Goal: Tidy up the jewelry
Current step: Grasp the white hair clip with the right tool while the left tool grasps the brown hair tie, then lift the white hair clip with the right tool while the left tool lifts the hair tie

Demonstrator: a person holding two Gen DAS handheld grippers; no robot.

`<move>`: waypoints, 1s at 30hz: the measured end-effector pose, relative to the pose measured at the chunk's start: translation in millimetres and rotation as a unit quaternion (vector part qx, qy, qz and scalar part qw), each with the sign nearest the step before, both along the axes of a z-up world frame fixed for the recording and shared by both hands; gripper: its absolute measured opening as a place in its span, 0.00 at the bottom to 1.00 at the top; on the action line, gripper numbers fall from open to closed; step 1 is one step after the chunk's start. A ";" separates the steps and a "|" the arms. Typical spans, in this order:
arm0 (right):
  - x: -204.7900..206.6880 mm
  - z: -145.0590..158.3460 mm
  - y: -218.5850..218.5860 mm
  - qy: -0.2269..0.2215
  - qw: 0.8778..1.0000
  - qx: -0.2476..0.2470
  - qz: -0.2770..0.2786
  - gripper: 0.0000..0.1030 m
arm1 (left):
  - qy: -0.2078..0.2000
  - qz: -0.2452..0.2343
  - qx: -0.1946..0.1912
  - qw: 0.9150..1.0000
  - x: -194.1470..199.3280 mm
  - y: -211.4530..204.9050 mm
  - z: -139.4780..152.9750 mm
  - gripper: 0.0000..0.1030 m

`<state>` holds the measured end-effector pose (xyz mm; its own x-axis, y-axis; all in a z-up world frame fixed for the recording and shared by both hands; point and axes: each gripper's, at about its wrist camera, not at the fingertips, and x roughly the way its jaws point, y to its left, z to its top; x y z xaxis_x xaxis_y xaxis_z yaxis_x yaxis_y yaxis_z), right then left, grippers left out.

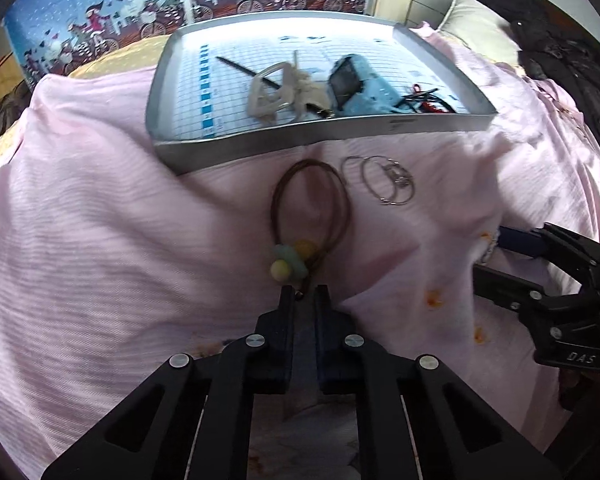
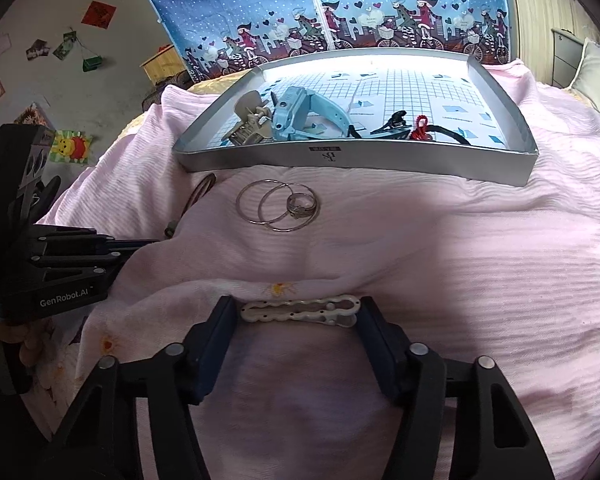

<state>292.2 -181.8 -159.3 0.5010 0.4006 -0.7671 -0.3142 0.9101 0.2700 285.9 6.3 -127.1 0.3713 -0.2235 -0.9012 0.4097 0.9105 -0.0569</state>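
Note:
A brown cord hair tie [image 1: 312, 200] with pastel felt balls lies on the pink blanket, and my left gripper [image 1: 305, 294] is shut on its near end. Two silver hoops and a ring [image 1: 384, 180] [image 2: 278, 206] lie just in front of the silver tray [image 1: 324, 136] [image 2: 340, 158]. A white hair clip [image 2: 300, 310] spans lengthwise between the fingers of my right gripper [image 2: 298, 314], which is shut on it at blanket level. The tray holds a blue watch [image 2: 300, 112], a beige claw clip [image 1: 272, 92], a black stick [image 1: 240, 68] and a red item [image 2: 420, 128].
The pink blanket [image 2: 440, 260] covers a bed and bulges in folds. A blue patterned curtain [image 2: 340, 8] hangs behind the tray. A pillow [image 1: 476, 24] and dark clothing sit at the right. A hand holds the left gripper's body [image 2: 44, 280].

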 end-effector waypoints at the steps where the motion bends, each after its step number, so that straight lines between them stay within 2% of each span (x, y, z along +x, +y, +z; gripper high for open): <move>1: -0.4 0.0 0.4 0.000 1.000 0.000 0.000 0.57 | -0.002 -0.002 0.001 1.000 -1.6 -1.5 0.2 0.06; 10: -1.3 -0.2 0.5 0.001 1.000 0.001 0.000 0.56 | 0.000 0.005 -0.015 1.000 3.5 -12.3 -1.7 0.06; 13: -1.2 -0.6 0.2 0.004 1.000 0.003 -0.001 0.56 | 0.002 0.012 -0.002 1.000 3.1 -14.8 -3.9 0.07; 16: -1.0 -0.9 0.1 0.006 1.000 0.004 -0.002 0.56 | -0.015 0.024 0.037 0.999 2.4 -19.3 -6.0 0.22; 18: -1.1 -1.3 0.1 0.006 1.000 0.004 -0.002 0.56 | -0.042 0.031 0.053 0.997 0.6 -20.0 -3.8 0.38; 25: 1.0 -2.1 0.4 0.005 1.000 0.004 -0.001 0.57 | -0.032 0.053 0.011 0.998 16.7 -8.6 -6.2 0.41; 30: 6.2 -4.0 -3.8 0.006 1.000 0.024 -0.005 0.57 | -0.026 0.042 -0.015 0.999 25.7 -10.7 -7.7 0.41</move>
<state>298.5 -185.6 -163.3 0.4970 0.4323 -0.7524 -0.3011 0.8991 0.3177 311.5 -4.4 -134.8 0.4351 -0.2156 -0.8742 0.3355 0.9398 -0.0648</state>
